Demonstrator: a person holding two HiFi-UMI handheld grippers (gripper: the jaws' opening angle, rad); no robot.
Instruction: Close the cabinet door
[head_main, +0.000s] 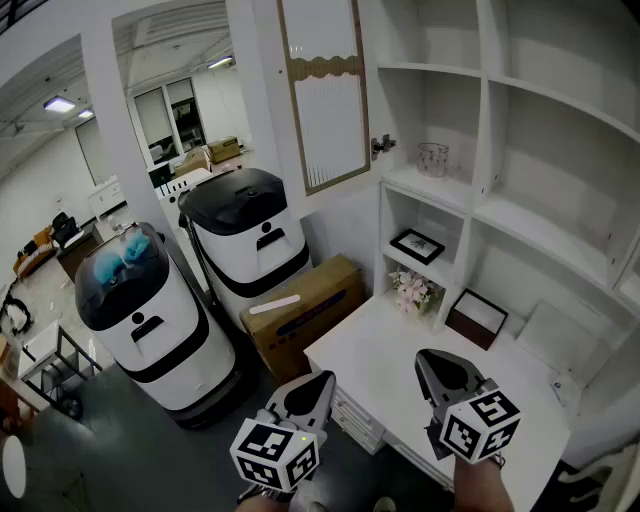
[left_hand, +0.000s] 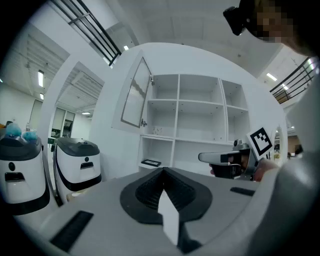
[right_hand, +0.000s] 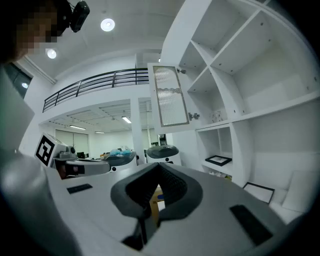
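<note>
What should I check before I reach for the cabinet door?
1. The cabinet door is in view and open: ok, it stands swung out left of the shelves.
2. The door handle is free: ok, nothing on it or in front of it.
3. Closing path is clear: cannot tell for sure; the glass cup stands on the shelf behind the door, seemingly back from the edge.
4. The left gripper is empty: ok, jaws together, nothing between them.
5. The right gripper is empty: ok, jaws together, nothing between them.
6. A gripper is at the door: not ok, both sit low by the desk, apart from the door.
</note>
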